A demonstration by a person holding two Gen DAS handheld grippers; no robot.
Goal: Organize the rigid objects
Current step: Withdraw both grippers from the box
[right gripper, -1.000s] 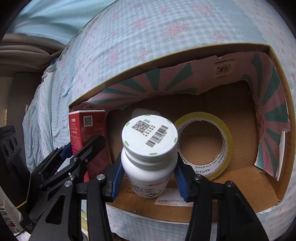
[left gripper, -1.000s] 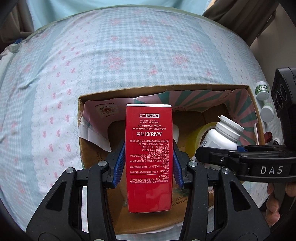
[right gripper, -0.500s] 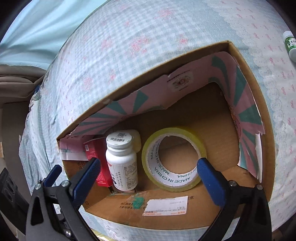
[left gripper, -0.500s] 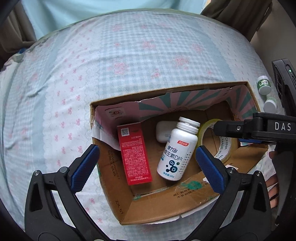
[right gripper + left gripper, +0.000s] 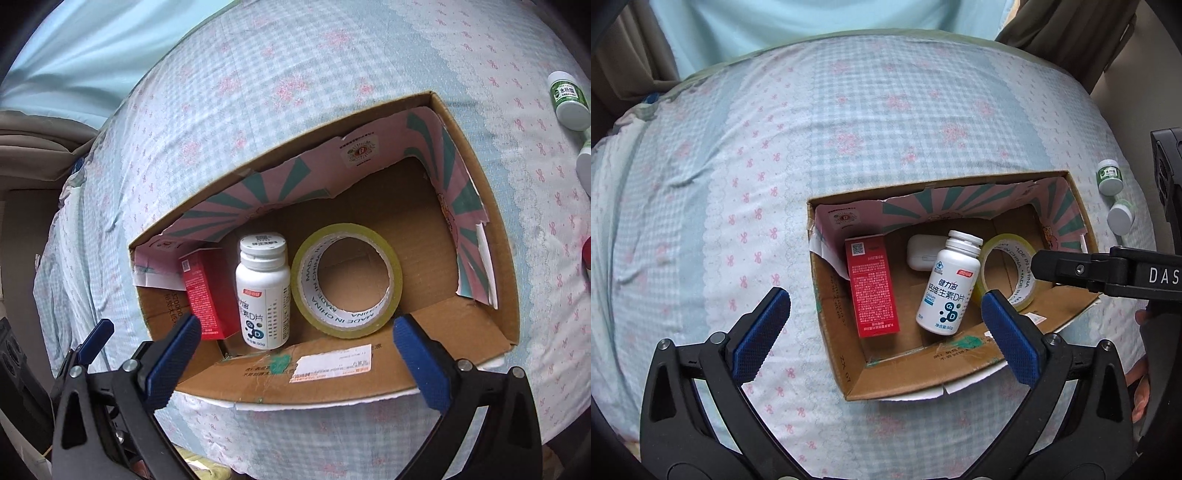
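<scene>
While spread wide with nothing between the blue pads, hovers over the near left corner of the cardboard box: left gripper, jaws having just been opening, clear of everything below. Set on a checked bedsheet with pink bows, open-topped, lined with pink and teal paper. Inside, at the left wall, standing upright: red carton, a code printed near its top. Just right of it and also upright, with a gap between: white pill bottle, white cap, blue lettering on the label. Behind the bottle, lying flat on the box floor: small white case. Beside the bottle on the right, standing on edge and leaning against the box's front wall: yellowish tape roll. Over the near right part of the box, likewise gaping and holding nothing, jaws also just opened: right gripper. Beyond the box's right wall, out on the sheet: two small jars, one with a green label, the other showing a white lid. At the far right edge of the left wrist view, partly seen: fingers of a person.
</scene>
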